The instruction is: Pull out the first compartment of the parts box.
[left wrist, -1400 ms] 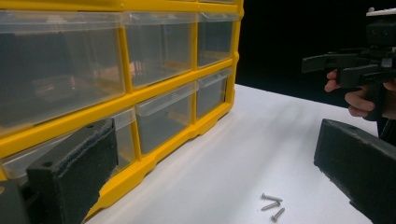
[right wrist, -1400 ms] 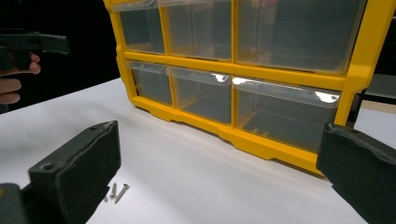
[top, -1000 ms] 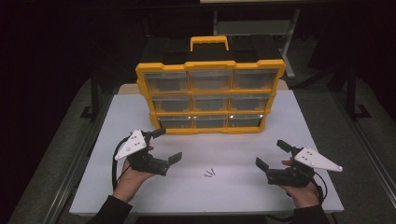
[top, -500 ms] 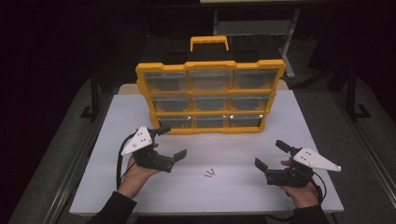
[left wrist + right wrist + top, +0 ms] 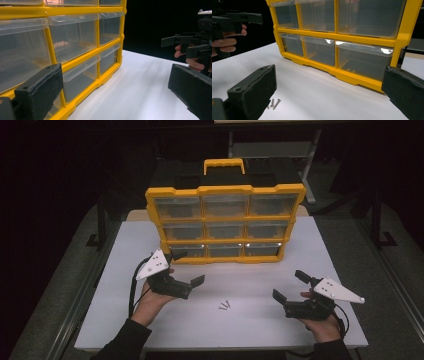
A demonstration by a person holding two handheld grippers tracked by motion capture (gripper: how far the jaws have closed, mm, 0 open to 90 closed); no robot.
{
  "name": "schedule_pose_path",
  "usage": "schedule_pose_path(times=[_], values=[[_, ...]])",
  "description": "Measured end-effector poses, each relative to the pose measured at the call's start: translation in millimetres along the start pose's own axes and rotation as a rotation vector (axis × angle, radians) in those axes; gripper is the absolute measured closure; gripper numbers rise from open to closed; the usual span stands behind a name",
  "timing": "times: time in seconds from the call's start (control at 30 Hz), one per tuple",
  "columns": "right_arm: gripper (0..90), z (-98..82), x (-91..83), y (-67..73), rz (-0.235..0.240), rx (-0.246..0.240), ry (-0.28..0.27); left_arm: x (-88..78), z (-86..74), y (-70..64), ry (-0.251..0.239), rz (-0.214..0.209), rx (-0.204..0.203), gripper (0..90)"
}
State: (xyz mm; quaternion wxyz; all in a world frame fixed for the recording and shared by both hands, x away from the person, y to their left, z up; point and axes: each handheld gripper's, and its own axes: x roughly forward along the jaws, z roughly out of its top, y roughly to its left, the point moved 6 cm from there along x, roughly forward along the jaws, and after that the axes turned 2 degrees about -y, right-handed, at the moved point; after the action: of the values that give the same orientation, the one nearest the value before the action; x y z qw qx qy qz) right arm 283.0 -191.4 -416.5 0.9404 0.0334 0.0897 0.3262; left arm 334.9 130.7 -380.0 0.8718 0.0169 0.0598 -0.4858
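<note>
A yellow organizer (image 5: pixel 225 220) with clear drawers stands upright at the back of the white table (image 5: pixel 250 325), its handle (image 5: pixel 223 166) on top. My left gripper (image 5: pixel 189 267) is open and empty, just in front of the organizer's lower left corner. In the left gripper view the drawers (image 5: pixel 75 45) are close on the left. My right gripper (image 5: pixel 288 285) is open and empty near the front right. Two or three small screws (image 5: pixel 225 306) lie between the grippers, also seen as screws (image 5: pixel 273 103) by the right gripper's left jaw.
Dark floor and metal table legs surround the table. The table's front edge (image 5: pixel 215 347) lies just past both hands. Bare white surface (image 5: pixel 245 280) lies between the organizer and the screws. The other hand's gripper (image 5: pixel 190 42) shows far right in the left gripper view.
My left gripper has moved right and forward, closer to the organizer's lower left corner. The right gripper has hardly moved.
</note>
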Motion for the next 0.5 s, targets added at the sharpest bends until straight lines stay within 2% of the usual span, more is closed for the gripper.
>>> schedule_pose_path(times=[0.5], values=[[0.0, -0.2, 0.7, 0.5, 0.001, -0.004, 0.001, 18.7, 0.6, 0.9, 0.008, -0.024, -0.003, 0.0]])
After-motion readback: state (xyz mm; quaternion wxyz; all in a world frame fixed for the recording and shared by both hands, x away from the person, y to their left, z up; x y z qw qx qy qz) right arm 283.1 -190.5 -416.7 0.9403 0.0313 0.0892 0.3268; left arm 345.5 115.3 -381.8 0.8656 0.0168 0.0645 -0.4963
